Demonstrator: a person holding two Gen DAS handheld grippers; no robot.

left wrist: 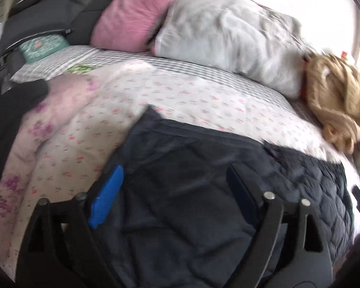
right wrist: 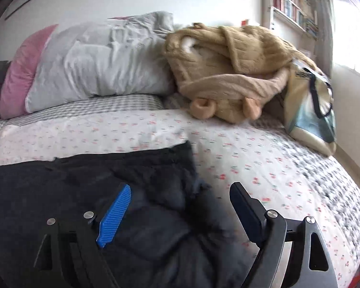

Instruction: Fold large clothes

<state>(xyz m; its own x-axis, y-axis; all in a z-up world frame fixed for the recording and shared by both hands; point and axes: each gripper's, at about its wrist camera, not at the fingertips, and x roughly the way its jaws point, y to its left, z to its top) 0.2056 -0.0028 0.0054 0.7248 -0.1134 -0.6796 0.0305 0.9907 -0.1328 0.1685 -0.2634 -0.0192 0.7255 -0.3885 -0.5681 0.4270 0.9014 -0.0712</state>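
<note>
Both grippers spread wide, nothing between the pads: left gripper (left wrist: 175,180) above the middle of the dark jacket (left wrist: 192,180), right gripper (right wrist: 180,199) over its right edge. Jacket flat on the bed (right wrist: 252,148), near edge, quilted part to the right, looks folded at least once. Risks: slick padded fabric likely to spring back open with no grip on it; a regrab at 1 layer only would drag the fold crooked; a pinch of the floral cover (left wrist: 132,96) along with the jacket would pull the bedding up. Motion blur in both views, so edges hard to pin down. Soft, uneven bed. At the head: pink pillow (left wrist: 132,12), grey pillow (left wrist: 228,36). Tan knit (right wrist: 228,57) and bag (right wrist: 309,110) on the right. Bookshelf (right wrist: 292,0), bright window behind.
</note>
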